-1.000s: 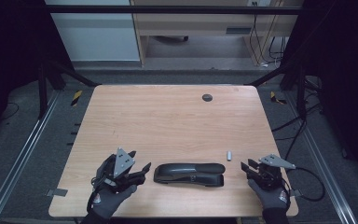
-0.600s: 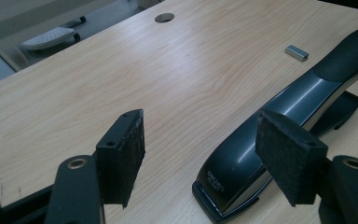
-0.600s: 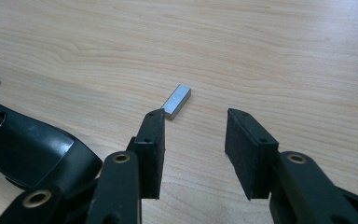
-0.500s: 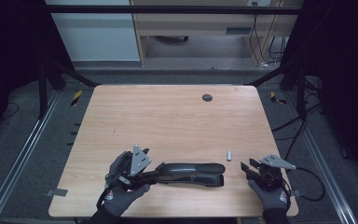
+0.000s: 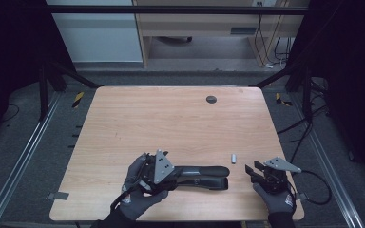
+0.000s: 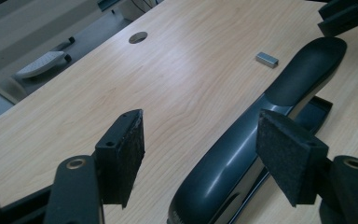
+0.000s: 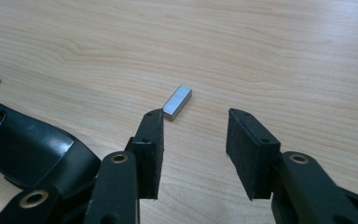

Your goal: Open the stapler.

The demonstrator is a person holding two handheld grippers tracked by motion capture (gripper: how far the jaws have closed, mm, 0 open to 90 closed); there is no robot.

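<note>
Pale wood worktop [image 5: 171, 118] carries a glossy black stapler [image 5: 202, 175]; left hand-held gripper [image 6: 200, 144] spread beside it, right hand-held gripper [image 7: 194, 149] spread, empty.

The table [image 5: 171, 118] is light wood with a pale, wavy grain, and a dark round grommet [image 5: 211, 99] sits in it. The stapler [image 5: 204, 175] is glossy black with soft grey highlights along its top. The small block of staples [image 7: 177, 101] is silvery metal. Both the left gripper [image 6: 200, 154] and the right gripper [image 7: 195, 149] are matt black with brass-coloured rivets, and the gloves [image 5: 140, 199] are dark grey.
</note>
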